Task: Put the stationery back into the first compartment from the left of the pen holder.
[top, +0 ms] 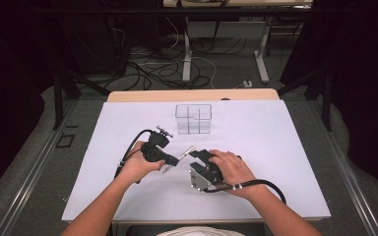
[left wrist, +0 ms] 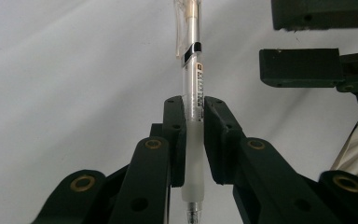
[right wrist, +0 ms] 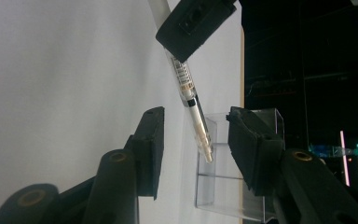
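A clear-barrelled pen [left wrist: 192,79] with a frosted grip is clamped between the jaws of my left gripper [left wrist: 195,106], tip toward the camera. In the high view the left gripper [top: 173,161] holds the pen [top: 187,150] just above the white table, its clip end pointing right and away. My right gripper [top: 196,156] is close beside that end, open. In the right gripper view the pen [right wrist: 192,105] slants down between the spread jaws of the right gripper [right wrist: 196,135] without touching them, and the left gripper's jaw [right wrist: 193,25] shows at the top.
A clear plastic organizer box [top: 193,119] with several compartments stands upright behind the grippers, also seen past the right jaws as the box [right wrist: 242,186]. The white sheet [top: 275,162] covers the table; a wooden edge [top: 192,95] shows at the back. Cables and desk legs lie on the floor beyond.
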Demonstrator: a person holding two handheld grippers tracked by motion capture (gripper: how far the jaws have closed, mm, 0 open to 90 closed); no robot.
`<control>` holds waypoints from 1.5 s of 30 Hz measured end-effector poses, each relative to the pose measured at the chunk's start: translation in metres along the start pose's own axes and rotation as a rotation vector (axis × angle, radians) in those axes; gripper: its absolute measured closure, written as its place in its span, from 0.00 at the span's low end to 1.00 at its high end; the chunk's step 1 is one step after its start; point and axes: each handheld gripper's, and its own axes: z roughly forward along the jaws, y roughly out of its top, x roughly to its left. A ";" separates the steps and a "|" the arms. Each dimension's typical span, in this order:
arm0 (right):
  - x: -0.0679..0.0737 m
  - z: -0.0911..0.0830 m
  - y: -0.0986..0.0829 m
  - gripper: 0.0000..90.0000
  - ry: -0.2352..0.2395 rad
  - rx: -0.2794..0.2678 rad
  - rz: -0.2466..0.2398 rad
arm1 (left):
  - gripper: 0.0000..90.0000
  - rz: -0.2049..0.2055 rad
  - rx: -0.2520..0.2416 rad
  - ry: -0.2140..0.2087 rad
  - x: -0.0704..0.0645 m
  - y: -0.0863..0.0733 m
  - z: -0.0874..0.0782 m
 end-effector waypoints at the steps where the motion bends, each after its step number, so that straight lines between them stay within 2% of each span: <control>1: 0.001 0.000 0.000 0.65 -0.007 -0.002 -0.011 | 0.88 0.004 0.006 -0.004 0.000 0.000 0.000; 2: 0.001 0.000 0.001 0.66 0.005 0.012 -0.038 | 0.88 -0.001 0.000 -0.005 0.000 0.000 0.002; 3: 0.002 0.001 0.001 0.67 -0.016 0.000 -0.052 | 0.88 -0.002 0.005 -0.009 -0.001 0.000 0.002; 5: 0.004 0.001 0.002 0.69 -0.021 0.004 -0.072 | 0.88 0.007 0.017 -0.013 -0.002 0.000 0.003; 6: 0.003 0.001 0.002 0.70 0.003 0.018 -0.094 | 0.88 0.006 0.017 -0.015 -0.002 0.000 0.004; 14: 0.009 0.004 0.002 0.73 0.012 0.013 -0.134 | 0.88 0.018 0.029 -0.042 -0.011 0.001 0.008; 15: 0.009 0.004 0.003 0.73 0.012 0.012 -0.133 | 0.88 0.026 0.024 -0.046 -0.011 0.002 0.009; 18: 0.011 0.005 0.004 0.76 -0.004 -0.002 -0.147 | 0.88 0.017 0.028 -0.058 -0.014 0.002 0.009; 19: 0.011 0.004 0.004 0.76 0.016 0.010 -0.147 | 0.88 0.013 0.025 -0.062 -0.015 0.002 0.009; 20: 0.012 0.005 0.004 0.77 -0.001 0.001 -0.154 | 0.88 0.021 0.022 -0.067 -0.015 0.002 0.009; 22: 0.012 0.005 0.005 0.79 0.016 0.010 -0.165 | 0.88 0.013 0.024 -0.072 -0.017 0.002 0.009; 23: 0.013 0.006 0.005 0.79 -0.001 0.000 -0.163 | 0.88 0.013 0.026 -0.075 -0.017 0.002 0.009; 25: 0.012 0.006 0.005 0.79 0.022 0.010 -0.168 | 0.88 0.015 0.024 -0.079 -0.018 0.002 0.009; 32: 0.014 0.007 0.006 0.81 0.028 0.019 -0.179 | 0.88 0.010 0.027 -0.098 -0.021 0.003 0.008; 38: 0.014 0.007 0.006 0.84 0.024 0.028 -0.191 | 0.88 0.030 0.023 -0.101 -0.024 0.004 0.007; 41: 0.015 0.008 0.006 0.85 0.004 0.019 -0.198 | 0.88 0.028 0.021 -0.103 -0.025 0.004 0.007; 42: 0.015 0.008 0.007 0.86 0.019 0.028 -0.202 | 0.88 0.028 0.021 -0.103 -0.025 0.004 0.007; 43: 0.016 0.009 0.006 0.86 0.002 0.020 -0.205 | 0.88 0.026 0.020 -0.104 -0.024 0.004 0.007; 45: 0.016 0.008 0.007 0.87 0.021 0.039 -0.210 | 0.88 0.020 0.019 -0.106 -0.024 0.004 0.007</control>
